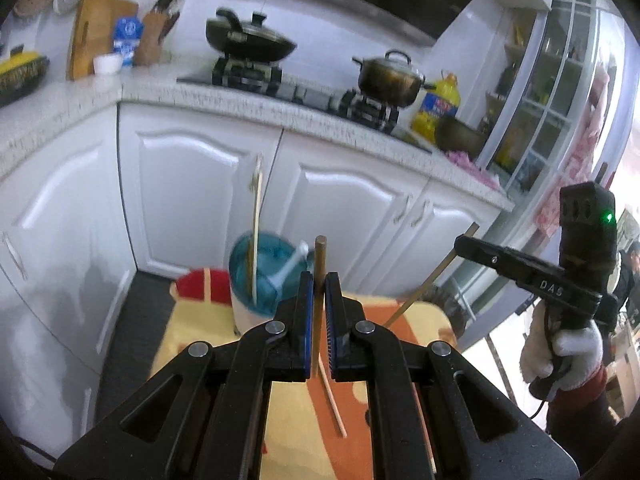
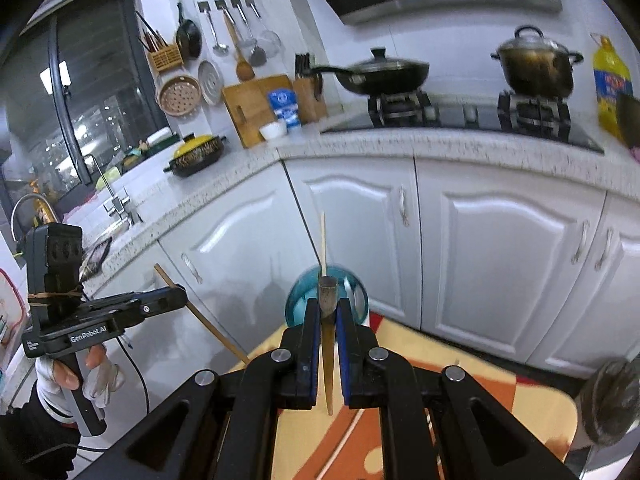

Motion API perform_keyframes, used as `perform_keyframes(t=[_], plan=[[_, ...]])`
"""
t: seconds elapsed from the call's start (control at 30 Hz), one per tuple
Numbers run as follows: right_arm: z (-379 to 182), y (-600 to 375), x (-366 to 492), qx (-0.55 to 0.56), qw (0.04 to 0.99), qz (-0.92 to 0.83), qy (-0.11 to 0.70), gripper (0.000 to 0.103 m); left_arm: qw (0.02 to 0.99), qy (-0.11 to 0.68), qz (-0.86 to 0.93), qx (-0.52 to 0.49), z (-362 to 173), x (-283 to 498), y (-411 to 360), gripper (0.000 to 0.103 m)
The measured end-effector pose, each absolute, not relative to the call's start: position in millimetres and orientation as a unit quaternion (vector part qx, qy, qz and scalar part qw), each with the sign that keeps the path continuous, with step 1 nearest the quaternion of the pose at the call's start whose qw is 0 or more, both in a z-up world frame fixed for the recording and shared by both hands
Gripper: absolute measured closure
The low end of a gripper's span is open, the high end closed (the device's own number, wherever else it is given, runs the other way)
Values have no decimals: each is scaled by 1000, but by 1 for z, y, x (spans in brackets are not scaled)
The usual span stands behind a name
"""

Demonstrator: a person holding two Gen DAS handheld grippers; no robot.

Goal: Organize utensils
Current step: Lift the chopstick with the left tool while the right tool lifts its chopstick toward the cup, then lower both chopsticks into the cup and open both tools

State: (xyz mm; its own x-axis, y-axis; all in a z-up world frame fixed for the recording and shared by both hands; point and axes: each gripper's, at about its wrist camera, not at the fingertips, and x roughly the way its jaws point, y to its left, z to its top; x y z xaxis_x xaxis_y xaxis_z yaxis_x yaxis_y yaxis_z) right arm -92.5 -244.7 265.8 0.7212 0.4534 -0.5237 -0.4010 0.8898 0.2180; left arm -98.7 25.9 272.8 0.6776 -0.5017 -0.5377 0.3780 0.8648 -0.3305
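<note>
My left gripper (image 1: 319,280) is shut on a brown chopstick (image 1: 319,256), held upright above the orange-and-yellow table (image 1: 304,412). My right gripper (image 2: 328,308) is shut on another brown chopstick (image 2: 327,292); it shows at the right of the left wrist view (image 1: 464,245) with the stick slanting down (image 1: 424,292). The left gripper also shows in the right wrist view (image 2: 176,294). A blue-rimmed white cup (image 1: 260,280) stands at the table's far edge, holding a pale chopstick (image 1: 256,232) and a white spoon (image 1: 290,266). A pale chopstick (image 1: 334,408) lies on the table.
White cabinets (image 1: 192,184) and a speckled counter (image 1: 256,100) with a stove, a wok (image 1: 248,38) and a pot (image 1: 388,76) stand behind. A red item (image 1: 200,286) sits left of the cup. A grey round object (image 2: 612,404) is at the table's right edge.
</note>
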Motion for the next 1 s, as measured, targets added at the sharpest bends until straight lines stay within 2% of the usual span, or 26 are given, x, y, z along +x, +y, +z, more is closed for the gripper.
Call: perform_keyframes(t=[0.23,0.4,0.57,1.0], plan=[[300,-230,-70,39,937,228,261,96,932,281,-212,-88,315,-73,36,99],[309,-219,-47,38,944,214,247,96,941,277,-180,-79,318,-44,38,99],[291,-208,-20,40,941,209,263,96,942,296,-151,-55,295,-14,28,99],[199,-214,30,72,908,200,360,96,917,375,-122,-52,212,31,5,99]])
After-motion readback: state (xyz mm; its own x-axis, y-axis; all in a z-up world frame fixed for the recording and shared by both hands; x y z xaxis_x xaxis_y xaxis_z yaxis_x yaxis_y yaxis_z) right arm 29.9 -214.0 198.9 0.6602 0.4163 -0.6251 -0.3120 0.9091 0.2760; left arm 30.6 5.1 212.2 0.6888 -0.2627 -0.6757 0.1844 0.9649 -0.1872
